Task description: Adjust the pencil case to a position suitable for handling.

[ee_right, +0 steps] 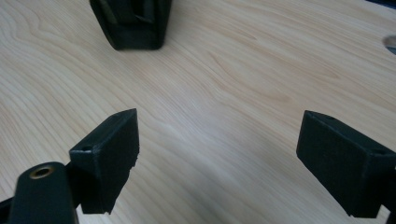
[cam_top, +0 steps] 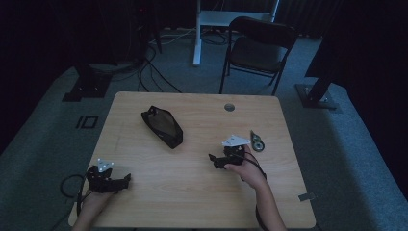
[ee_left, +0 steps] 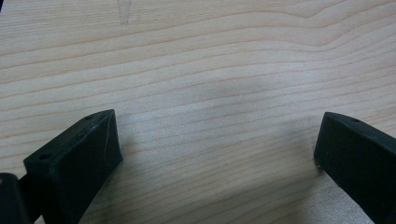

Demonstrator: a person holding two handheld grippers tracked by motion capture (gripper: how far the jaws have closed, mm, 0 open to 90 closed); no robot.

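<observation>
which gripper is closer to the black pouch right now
Right. The right gripper sits just to the right of the pouch, jaws open and aimed toward it. The left gripper is farther, near the table's front-left corner.

You are working at a rectangular light wooden table [cam_top: 192, 192] with pale grain running across its top. A black, long soft zippered pouch [cam_top: 162, 126] lies on it at a slant, left of the middle and toward the far edge. A small round grey grommet hole [cam_top: 229, 107] sits near the far edge. A small dark roll-shaped tape dispenser [cam_top: 257, 141] lies near the right edge, well apart from the pouch.
</observation>
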